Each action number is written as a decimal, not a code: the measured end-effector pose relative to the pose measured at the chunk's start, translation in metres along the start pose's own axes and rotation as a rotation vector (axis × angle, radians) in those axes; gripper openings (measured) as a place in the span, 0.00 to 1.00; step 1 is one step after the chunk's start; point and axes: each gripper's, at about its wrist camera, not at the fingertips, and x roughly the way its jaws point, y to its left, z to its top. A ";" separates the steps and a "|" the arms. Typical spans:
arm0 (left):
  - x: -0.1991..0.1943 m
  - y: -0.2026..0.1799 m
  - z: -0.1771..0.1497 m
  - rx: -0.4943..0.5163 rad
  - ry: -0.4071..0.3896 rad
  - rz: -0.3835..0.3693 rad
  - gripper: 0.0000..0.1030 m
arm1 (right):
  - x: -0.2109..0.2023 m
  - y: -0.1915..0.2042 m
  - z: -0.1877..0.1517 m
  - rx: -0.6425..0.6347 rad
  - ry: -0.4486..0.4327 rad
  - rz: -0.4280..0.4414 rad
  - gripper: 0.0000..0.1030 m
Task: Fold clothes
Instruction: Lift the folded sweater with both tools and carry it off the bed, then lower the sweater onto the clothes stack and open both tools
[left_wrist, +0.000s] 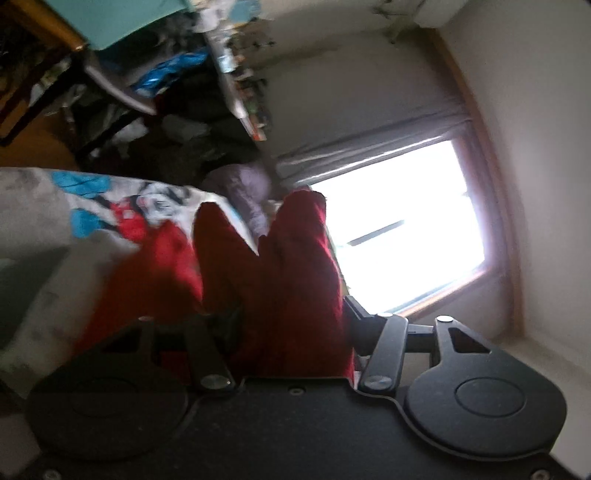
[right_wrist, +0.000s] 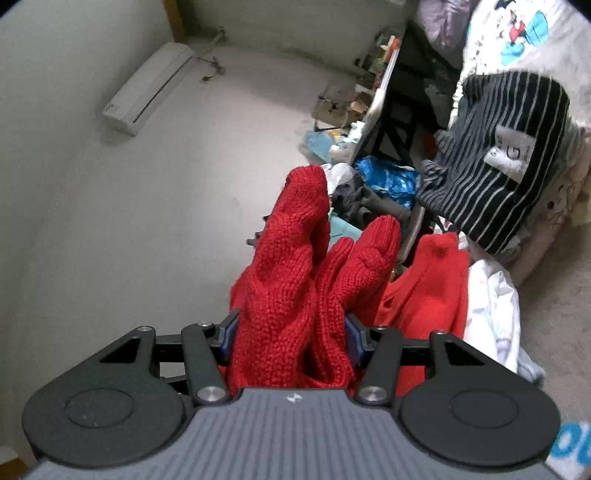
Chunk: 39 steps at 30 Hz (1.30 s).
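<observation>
A red knitted garment (right_wrist: 291, 280) is bunched between the jaws of my right gripper (right_wrist: 291, 334), which is shut on it and holds it up in the air. The same red garment (left_wrist: 273, 273) fills the jaws of my left gripper (left_wrist: 291, 325), which is shut on another part of it. The left wrist view is tilted and blurred. More red cloth (right_wrist: 428, 288) hangs at the right in the right wrist view. The fingertips of both grippers are hidden by the cloth.
A cartoon-print bedspread (left_wrist: 103, 206) lies below on the left. A black striped garment (right_wrist: 506, 158) sits on a pile of clothes. A cluttered shelf (right_wrist: 373, 103), an air conditioner (right_wrist: 147, 88) and a bright window (left_wrist: 399, 229) are around.
</observation>
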 end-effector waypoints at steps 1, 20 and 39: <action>0.006 0.015 0.000 -0.017 0.003 0.051 0.52 | 0.007 -0.006 0.001 0.005 0.001 -0.013 0.53; -0.032 -0.016 -0.020 0.180 -0.108 0.184 0.83 | 0.011 -0.001 0.010 -0.090 0.033 -0.186 0.70; -0.047 -0.126 -0.165 0.776 -0.119 0.781 1.00 | -0.101 0.101 -0.043 -0.604 0.136 -0.467 1.00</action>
